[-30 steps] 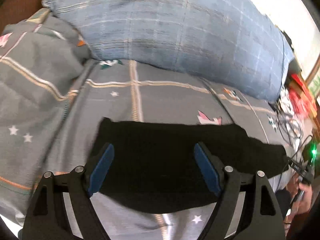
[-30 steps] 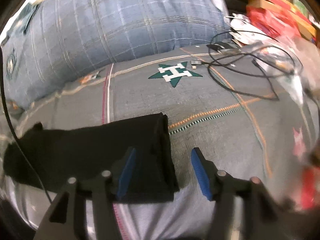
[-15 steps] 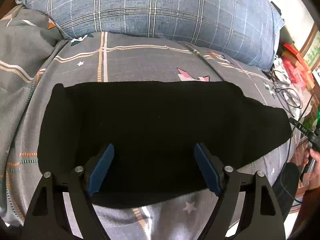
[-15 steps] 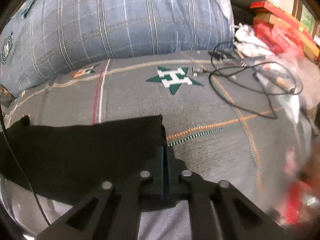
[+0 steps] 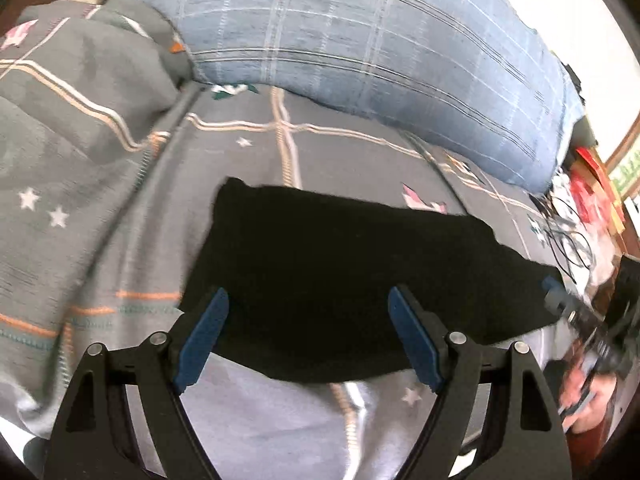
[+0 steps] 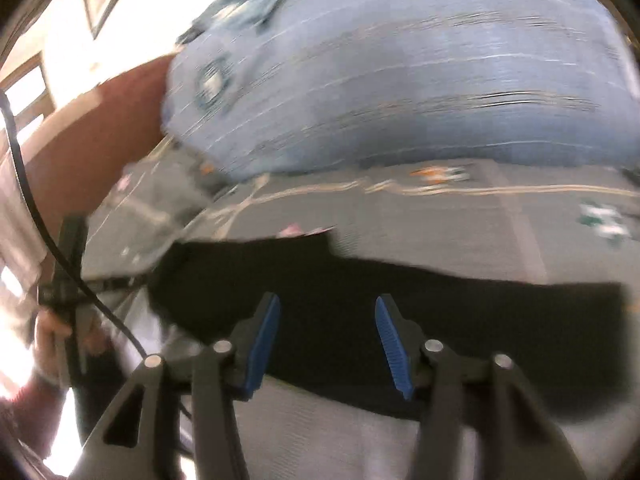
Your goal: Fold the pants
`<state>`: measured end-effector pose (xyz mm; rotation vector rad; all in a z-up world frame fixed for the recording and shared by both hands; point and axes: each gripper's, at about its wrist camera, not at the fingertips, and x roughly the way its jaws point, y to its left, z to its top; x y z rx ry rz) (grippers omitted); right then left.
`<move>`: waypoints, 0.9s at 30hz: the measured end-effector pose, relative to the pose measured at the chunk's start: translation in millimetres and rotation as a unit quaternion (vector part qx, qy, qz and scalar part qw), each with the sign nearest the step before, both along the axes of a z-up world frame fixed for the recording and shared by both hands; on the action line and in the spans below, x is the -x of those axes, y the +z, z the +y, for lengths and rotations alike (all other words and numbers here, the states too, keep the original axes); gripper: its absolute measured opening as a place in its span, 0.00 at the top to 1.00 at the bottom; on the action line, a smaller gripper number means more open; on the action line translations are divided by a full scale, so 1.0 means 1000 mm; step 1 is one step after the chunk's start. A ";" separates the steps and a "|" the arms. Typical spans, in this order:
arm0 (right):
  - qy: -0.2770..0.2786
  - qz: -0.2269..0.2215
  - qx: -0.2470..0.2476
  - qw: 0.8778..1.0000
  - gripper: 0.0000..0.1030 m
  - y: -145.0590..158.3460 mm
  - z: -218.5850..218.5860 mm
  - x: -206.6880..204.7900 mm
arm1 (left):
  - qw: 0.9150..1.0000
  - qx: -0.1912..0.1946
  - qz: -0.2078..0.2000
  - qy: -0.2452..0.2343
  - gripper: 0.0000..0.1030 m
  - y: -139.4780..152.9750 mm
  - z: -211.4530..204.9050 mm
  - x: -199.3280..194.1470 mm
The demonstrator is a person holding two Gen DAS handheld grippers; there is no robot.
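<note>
The black pants lie folded flat in a long strip across the grey patterned bedspread. My left gripper is open and empty, its blue pads just above the near left part of the pants. In the blurred right wrist view the pants run across the middle. My right gripper is open and empty over their near edge. The other gripper shows at the far right of the left wrist view.
A big blue plaid pillow lies along the far side of the bed, also in the right wrist view. Bunched grey bedding rises at the left. Cables and red clutter sit at the right. A black cable hangs at the left.
The right gripper was shut on the pants' right end and has let go, opened and swung left. The left gripper has pulled back, so the pants look smaller and farther away.
</note>
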<state>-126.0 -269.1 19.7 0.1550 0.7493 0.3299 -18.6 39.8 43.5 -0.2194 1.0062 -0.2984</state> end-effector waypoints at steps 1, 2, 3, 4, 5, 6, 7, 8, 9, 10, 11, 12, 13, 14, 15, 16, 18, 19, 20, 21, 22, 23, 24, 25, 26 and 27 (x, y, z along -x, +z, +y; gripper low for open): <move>0.015 0.005 -0.001 1.000 0.50 -0.005 0.015 -0.007 | 1.000 0.004 0.001 0.006 0.20 -0.002 0.002 -0.003; 0.027 0.011 -0.002 1.000 0.50 -0.010 0.028 -0.012 | 1.000 0.006 0.003 0.012 0.20 -0.005 0.005 -0.008; 0.035 0.014 -0.002 0.999 0.50 -0.015 0.039 -0.015 | 1.000 0.004 0.005 0.018 0.20 -0.008 0.008 -0.010; 0.049 0.018 0.000 0.999 0.50 -0.020 0.055 -0.022 | 1.000 -0.001 0.006 0.025 0.20 -0.011 0.011 -0.013; 0.055 0.018 0.005 0.998 0.51 -0.022 0.064 -0.022 | 0.999 -0.007 0.007 0.031 0.20 -0.014 0.012 -0.015; 0.058 0.018 0.019 0.998 0.51 -0.026 0.074 -0.025 | 0.999 -0.014 0.011 0.035 0.20 -0.019 0.012 -0.017; 0.058 0.016 0.043 0.997 0.51 -0.032 0.086 -0.028 | 0.999 -0.015 0.017 0.035 0.20 -0.023 0.013 -0.018; 0.055 0.018 0.064 0.996 0.50 -0.038 0.095 -0.029 | 0.999 -0.013 0.022 0.034 0.20 -0.028 0.013 -0.017; 0.053 0.021 0.081 0.995 0.49 -0.044 0.103 -0.029 | 0.999 -0.010 0.026 0.032 0.20 -0.033 0.014 -0.015; 0.053 0.022 0.088 0.994 0.49 -0.048 0.105 -0.026 | 0.999 -0.012 0.028 0.032 0.20 -0.036 0.014 -0.014; 0.056 0.024 0.095 0.994 0.49 -0.051 0.105 -0.021 | 0.999 -0.017 0.030 0.031 0.20 -0.040 0.014 -0.012; 0.059 0.025 0.099 0.993 0.49 -0.054 0.104 -0.016 | 0.999 -0.020 0.027 0.031 0.20 -0.039 0.014 -0.010; 0.062 0.025 0.098 0.993 0.49 -0.055 0.102 -0.011 | 0.999 -0.023 0.022 0.033 0.20 -0.039 0.014 -0.008; 0.063 0.027 0.096 0.993 0.49 -0.055 0.098 -0.007 | 0.999 -0.025 0.021 0.037 0.20 -0.038 0.014 -0.007; 0.063 0.029 0.094 0.993 0.49 -0.054 0.095 -0.005 | 0.999 -0.026 0.021 0.041 0.20 -0.037 0.014 -0.007; 0.063 0.030 0.090 0.994 0.50 -0.052 0.092 -0.001 | 0.998 -0.025 0.021 0.045 0.20 -0.035 0.015 -0.006; 0.060 0.031 0.080 0.994 0.50 -0.048 0.085 -0.001 | 0.998 -0.025 0.016 0.049 0.20 -0.029 0.014 -0.004; 0.055 0.030 0.076 0.995 0.50 -0.044 0.082 0.000 | 0.998 -0.031 0.010 0.049 0.20 -0.025 0.013 -0.002; 0.049 0.026 0.068 0.996 0.50 -0.040 0.076 0.001 | 0.998 -0.037 0.004 0.049 0.20 -0.022 0.011 -0.001; 0.045 0.023 0.061 0.997 0.49 -0.037 0.072 0.003 | 0.998 -0.045 -0.005 0.048 0.20 -0.016 0.009 0.001; 0.039 0.020 0.054 0.998 0.48 -0.033 0.066 0.005 | 0.998 -0.050 -0.011 0.047 0.20 -0.012 0.007 0.003; 0.031 0.018 0.052 0.998 0.46 -0.030 0.061 0.005 | 0.997 -0.054 -0.017 0.045 0.20 -0.007 0.004 0.004; 0.023 0.015 0.052 0.998 0.44 -0.028 0.055 0.006 | 0.997 -0.055 -0.023 0.042 0.20 -0.002 0.001 0.005; 0.014 0.012 0.052 0.998 0.44 -0.025 0.048 0.008 | 0.997 -0.056 -0.028 0.038 0.20 0.002 -0.003 0.006; 0.006 0.010 0.052 0.999 0.43 -0.023 0.041 0.010 | 0.997 -0.056 -0.033 0.033 0.20 0.005 -0.007 0.006; 0.001 0.010 0.052 0.999 0.43 -0.021 0.035 0.011 | 0.997 -0.057 -0.037 0.027 0.20 0.009 -0.012 0.007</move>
